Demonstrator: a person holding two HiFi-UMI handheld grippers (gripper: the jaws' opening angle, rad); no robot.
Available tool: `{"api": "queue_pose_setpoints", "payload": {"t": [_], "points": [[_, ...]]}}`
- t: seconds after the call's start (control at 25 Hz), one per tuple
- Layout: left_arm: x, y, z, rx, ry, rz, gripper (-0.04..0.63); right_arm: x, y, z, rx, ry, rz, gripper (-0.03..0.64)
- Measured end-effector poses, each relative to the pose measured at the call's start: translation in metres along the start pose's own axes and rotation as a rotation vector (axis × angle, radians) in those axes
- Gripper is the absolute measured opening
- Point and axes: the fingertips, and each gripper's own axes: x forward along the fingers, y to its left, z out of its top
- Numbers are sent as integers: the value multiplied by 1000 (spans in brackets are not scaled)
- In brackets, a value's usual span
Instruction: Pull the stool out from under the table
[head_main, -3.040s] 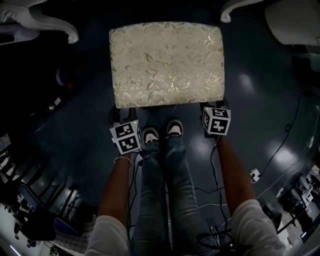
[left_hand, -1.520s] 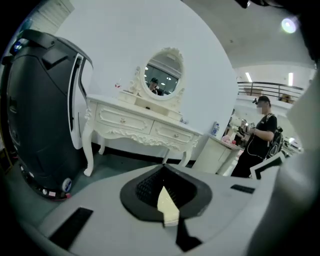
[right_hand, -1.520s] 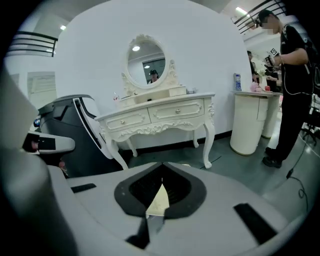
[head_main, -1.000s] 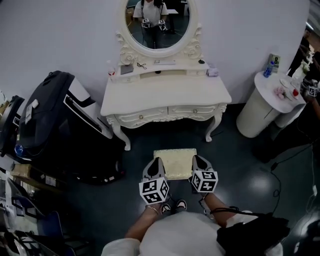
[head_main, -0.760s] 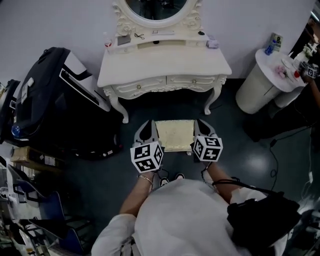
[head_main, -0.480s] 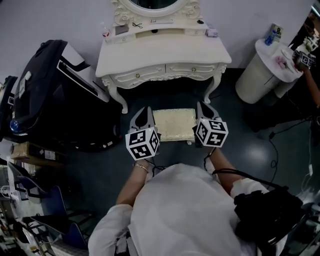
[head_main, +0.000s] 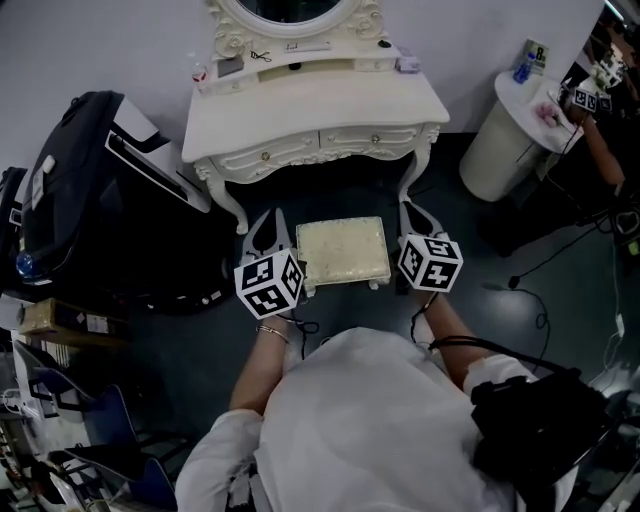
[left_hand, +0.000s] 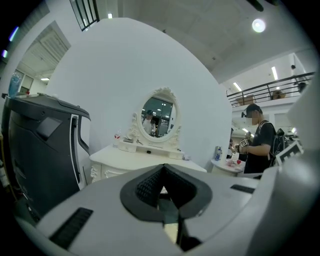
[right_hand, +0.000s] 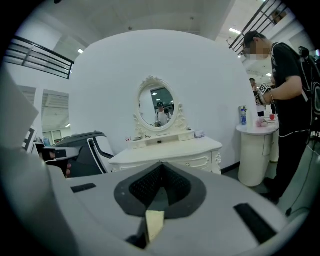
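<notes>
The largest change is in the whole view. A few seconds ago the person (head_main: 370, 420) was bent low over the stool with both grippers at its near corners. Now they stand upright, so the white dressing table (head_main: 315, 110) and the dark floor (head_main: 200, 340) around it come into sight. The stool (head_main: 342, 250) stands on the floor on the near side of the table. Its pale seat is clear of the tabletop's front edge, and its far edge is about level with the table's front feet. Over the last second it keeps that place while the grippers rise off it. The left gripper (head_main: 263, 218) hangs just left of the seat and the right gripper (head_main: 411, 210) just right of it, both above it and touching nothing. Each gripper's own view shows its jaws pressed together with nothing between them, pointing toward the table. I judge that the pull is done and the hands are simply withdrawing. As for room, the large black-and-white machine (head_main: 100, 190) fills the left, close to the table's left front leg, so the stool has little space that way. The round white side table (head_main: 500, 150) stands at the far right, well apart from the stool, with open floor between. On the near side the person stands just behind the stool. Thin cables (head_main: 548, 262) trail over the floor at the right and could catch a stool leg if it is dragged that way.
</notes>
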Motion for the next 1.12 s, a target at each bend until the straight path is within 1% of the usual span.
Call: {"api": "queue_pose_setpoints", "payload": {"t": [0.12,0.24,0.44,0.8,1.12], "points": [[-6,-1,0,15,0,0,9,-6,3,1,-33,-3,10,0],[-10,-3,-4,14,4,1,9,-10,6,5,-69,-11,14,-2],[-12,-7,-6,9,4,7,9,-12,5,8,-65,-25,16,-2],[-20,-6,-12,3,22,13,9,-14,13,6,-69,-22,24,-2],[-19,-8,-14,3,30,3,9,-15,16,4,-70,-21,19,-2]]}}
